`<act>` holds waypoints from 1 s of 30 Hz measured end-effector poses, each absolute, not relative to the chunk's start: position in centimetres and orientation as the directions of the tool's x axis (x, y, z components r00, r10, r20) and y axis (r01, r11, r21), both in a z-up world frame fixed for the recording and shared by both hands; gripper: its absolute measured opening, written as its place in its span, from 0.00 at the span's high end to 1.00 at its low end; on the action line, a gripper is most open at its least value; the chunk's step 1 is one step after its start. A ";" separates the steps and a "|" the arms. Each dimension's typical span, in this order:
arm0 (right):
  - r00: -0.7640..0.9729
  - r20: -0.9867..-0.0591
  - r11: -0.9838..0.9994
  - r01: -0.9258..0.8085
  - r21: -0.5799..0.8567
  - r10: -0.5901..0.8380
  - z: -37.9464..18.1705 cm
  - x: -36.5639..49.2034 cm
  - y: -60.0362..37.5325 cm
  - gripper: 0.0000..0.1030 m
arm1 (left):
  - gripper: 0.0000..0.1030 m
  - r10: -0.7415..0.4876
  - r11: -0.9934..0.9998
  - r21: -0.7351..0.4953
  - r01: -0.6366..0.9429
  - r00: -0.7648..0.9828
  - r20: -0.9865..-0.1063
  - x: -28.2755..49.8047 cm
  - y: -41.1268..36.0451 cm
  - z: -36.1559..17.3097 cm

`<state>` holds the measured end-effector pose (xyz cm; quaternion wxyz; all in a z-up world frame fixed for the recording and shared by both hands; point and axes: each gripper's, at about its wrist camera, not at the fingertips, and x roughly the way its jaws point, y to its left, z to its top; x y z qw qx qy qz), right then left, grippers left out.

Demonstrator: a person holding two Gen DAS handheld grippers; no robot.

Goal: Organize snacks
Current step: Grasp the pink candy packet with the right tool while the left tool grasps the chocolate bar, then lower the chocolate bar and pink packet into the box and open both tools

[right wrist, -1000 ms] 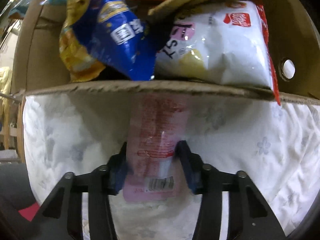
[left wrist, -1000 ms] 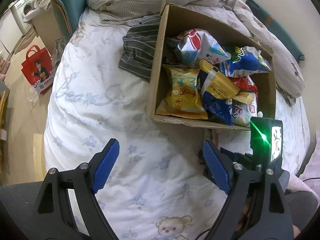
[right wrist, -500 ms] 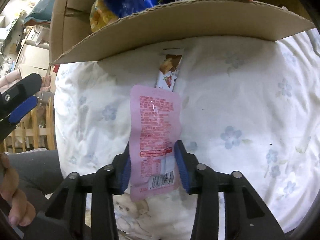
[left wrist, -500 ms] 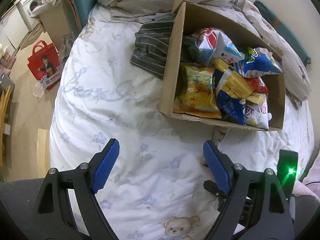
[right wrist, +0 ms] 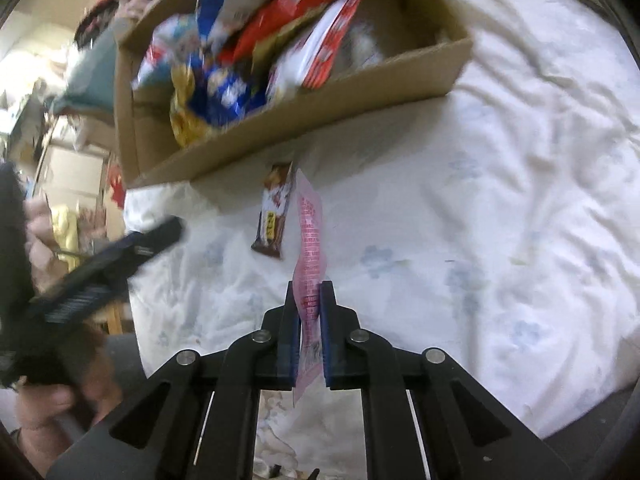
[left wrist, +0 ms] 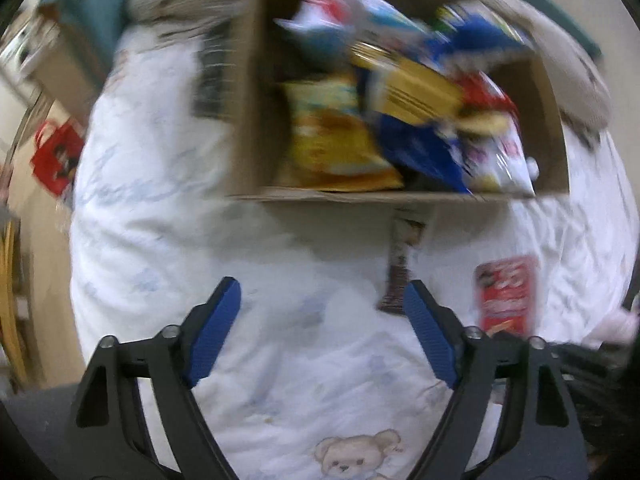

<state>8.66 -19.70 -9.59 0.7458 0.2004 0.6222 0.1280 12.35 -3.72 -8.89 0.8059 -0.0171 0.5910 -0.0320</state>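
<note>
Left gripper (left wrist: pixel 320 332): jaws spread wide, nothing between them, above the bedsheet (left wrist: pixel 168 248).
Snack bar (left wrist: pixel 402 264): at 1 o'clock from the left fingers, on the sheet just before the cardboard box (left wrist: pixel 256 120).
Left view only: the pouch's red printed face.
Pink pouch (right wrist: pixel 310 248): edge-on, clamped in the right gripper (right wrist: pixel 309 308), sticking out toward 12 o'clock beside the bar.

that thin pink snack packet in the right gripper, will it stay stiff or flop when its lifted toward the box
Probably floppy: the thin pink foil snack packet already curves above the right hand-held gripper, pinched near its lower end. It looks flat and likely light, so the grip should hold. Its free top may catch the brown cardboard box wall.
</note>
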 end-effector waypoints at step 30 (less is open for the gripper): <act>0.307 -0.804 0.821 0.107 0.561 0.510 -6.9 7.9 -24.6 0.92 | 0.86 0.015 0.993 0.035 0.114 0.171 -0.985 13.9 -10.7 -13.4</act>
